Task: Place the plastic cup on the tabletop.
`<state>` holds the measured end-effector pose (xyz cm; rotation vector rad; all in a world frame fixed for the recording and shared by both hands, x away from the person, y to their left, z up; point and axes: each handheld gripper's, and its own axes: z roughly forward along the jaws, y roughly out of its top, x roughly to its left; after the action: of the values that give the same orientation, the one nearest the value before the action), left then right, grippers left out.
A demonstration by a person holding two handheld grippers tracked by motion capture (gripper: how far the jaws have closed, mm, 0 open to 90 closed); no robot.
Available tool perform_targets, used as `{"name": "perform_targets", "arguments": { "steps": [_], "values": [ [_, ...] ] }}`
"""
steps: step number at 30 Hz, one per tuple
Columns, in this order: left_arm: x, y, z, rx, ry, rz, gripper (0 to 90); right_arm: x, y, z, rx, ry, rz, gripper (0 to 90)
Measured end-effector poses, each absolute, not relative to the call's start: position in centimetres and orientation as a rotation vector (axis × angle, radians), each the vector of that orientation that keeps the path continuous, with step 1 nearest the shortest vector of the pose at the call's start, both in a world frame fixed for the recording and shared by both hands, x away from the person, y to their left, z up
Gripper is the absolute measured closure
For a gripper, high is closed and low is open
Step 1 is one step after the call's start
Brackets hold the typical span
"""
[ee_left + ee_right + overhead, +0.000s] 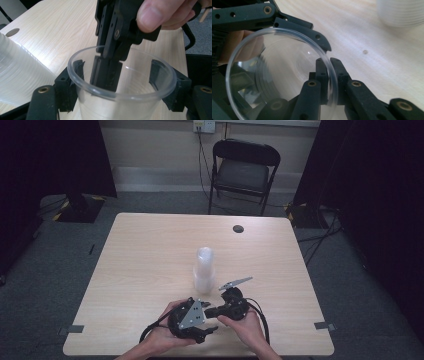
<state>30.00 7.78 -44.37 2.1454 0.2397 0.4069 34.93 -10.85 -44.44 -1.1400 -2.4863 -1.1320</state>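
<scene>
Fingers [322, 75] of both grippers clamp one clear, smooth-rimmed plastic cup [120, 100].

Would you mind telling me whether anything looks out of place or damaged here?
Nothing looks spilled or damaged. The stack of cups stands upright on the table. One clear cup sits between the left tongs, while the right tongs pinch its rim.

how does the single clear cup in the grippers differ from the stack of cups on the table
The single cup is held off the table between the left gripper's fingers, its rim pinched by the right gripper; the cup stack stands untouched on the table. The stack looks cloudier and taller. Both are clear ribbed plastic.
</scene>
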Motion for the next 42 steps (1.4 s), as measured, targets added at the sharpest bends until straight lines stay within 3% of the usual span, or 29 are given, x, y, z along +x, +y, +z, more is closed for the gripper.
{"name": "perform_targets", "arguments": {
  "steps": [20,42],
  "values": [
    [30.8,8.9,-44.2,2.084,0.34,0.365,28.5,34.9,-11.9,-43.0,-1.173,-2.469,-1.321,67.9],
    [32.8,10.8,-44.0,1.99,0.586,0.279,29.1,34.6,-14.3,-40.9,-1.144,-2.402,-1.755,60.2]
  ]
}}
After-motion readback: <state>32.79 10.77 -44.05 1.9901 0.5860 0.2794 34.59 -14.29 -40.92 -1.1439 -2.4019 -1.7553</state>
